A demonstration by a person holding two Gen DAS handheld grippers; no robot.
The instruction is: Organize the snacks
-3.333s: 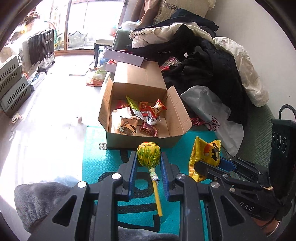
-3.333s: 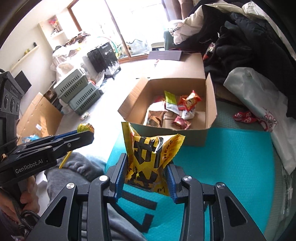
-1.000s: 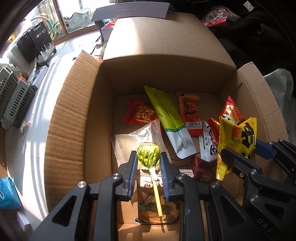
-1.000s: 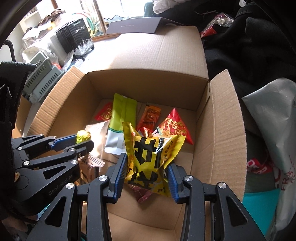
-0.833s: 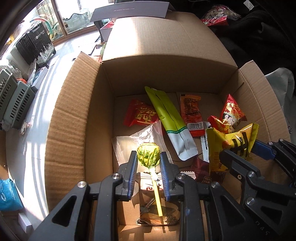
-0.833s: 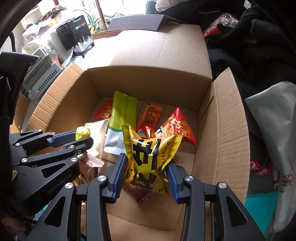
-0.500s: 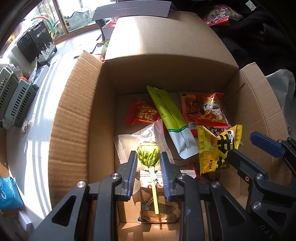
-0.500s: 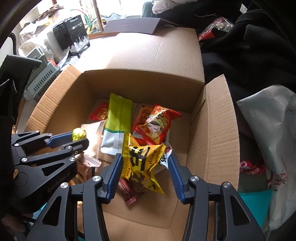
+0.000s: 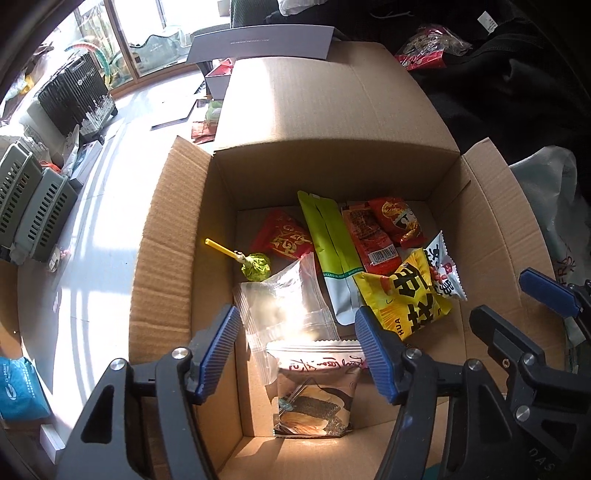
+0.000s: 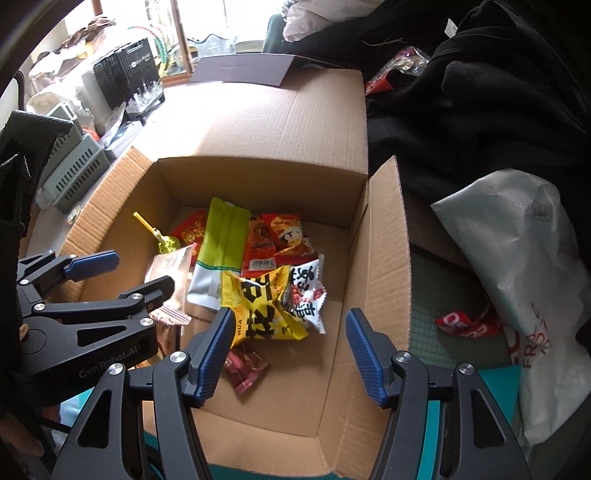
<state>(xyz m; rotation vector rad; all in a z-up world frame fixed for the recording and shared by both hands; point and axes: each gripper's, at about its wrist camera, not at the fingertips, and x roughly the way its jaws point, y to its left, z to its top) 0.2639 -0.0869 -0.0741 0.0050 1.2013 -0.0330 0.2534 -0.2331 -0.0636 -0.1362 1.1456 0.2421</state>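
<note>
Snacks lie in the cardboard box [image 9: 177,236] under both grippers. The lollipop [image 9: 255,266] rests just ahead of the left gripper [image 9: 299,347], by the box's left wall. The yellow bag [image 10: 264,306] sits just ahead of the right gripper [image 10: 286,343], on top of other packets. Both grippers' jaws have just been opening; they stand apart now, with nothing pinched between them.

If a gripper dips or swings on its way out, I think it could bump a flap and tip the light box.

Past the box are a heap of dark clothes [image 10: 480,122], a white plastic bag [image 10: 517,258], grey crates [image 9: 29,206] and a bright window [image 10: 218,22].
</note>
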